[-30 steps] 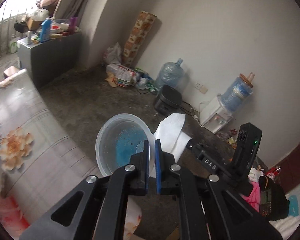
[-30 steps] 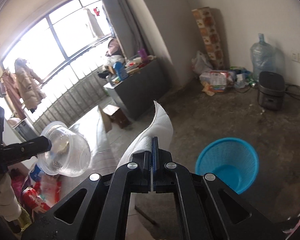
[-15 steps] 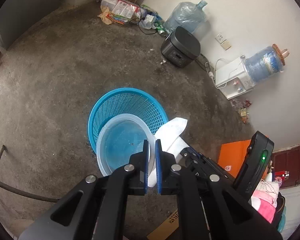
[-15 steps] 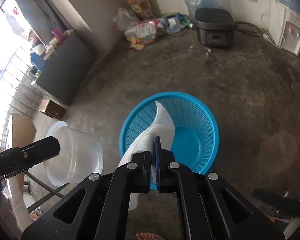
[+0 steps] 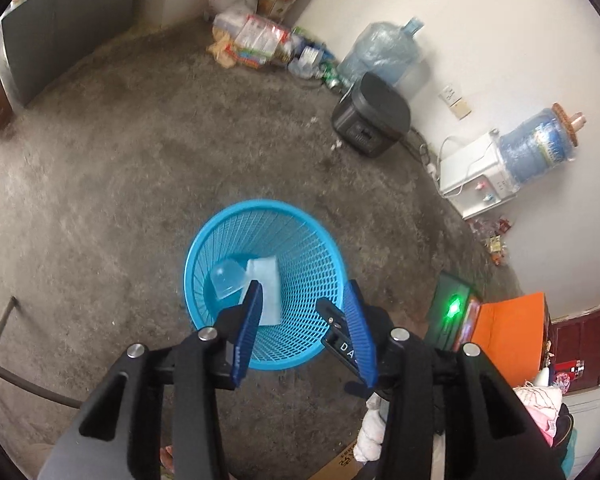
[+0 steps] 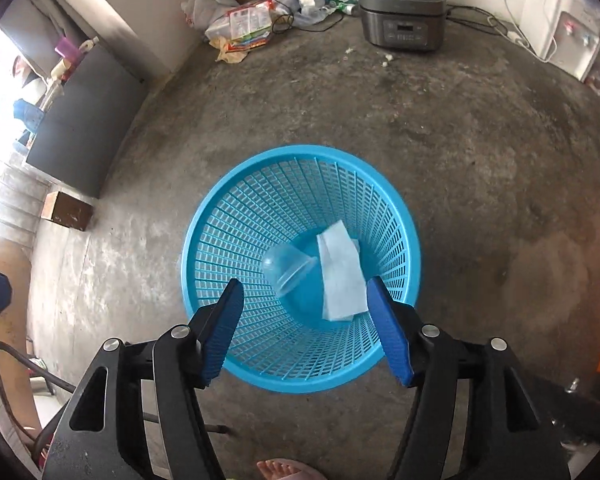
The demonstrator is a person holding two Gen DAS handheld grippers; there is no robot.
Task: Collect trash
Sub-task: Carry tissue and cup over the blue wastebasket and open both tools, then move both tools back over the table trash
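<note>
Blue-padded right hand-held gripper (image 6: 303, 288) opening, empty, above basket (image 6: 228, 208).

One blue basket (image 6: 228, 208) stands on the floor, and two pieces of trash lie inside it — one clear plastic cup (image 6: 288, 266) at about nine o'clock of the basket's bottom and one white paper tissue (image 6: 339, 276) at about three o'clock. Two grippers hang over the rim — the left gripper (image 5: 303, 322) and the right gripper (image 6: 305, 322). Along the wall there are two water jugs (image 5: 379, 54), one dark cooker (image 6: 401, 10) at twelve o'clock and one white dispenser (image 5: 475, 182).
</note>
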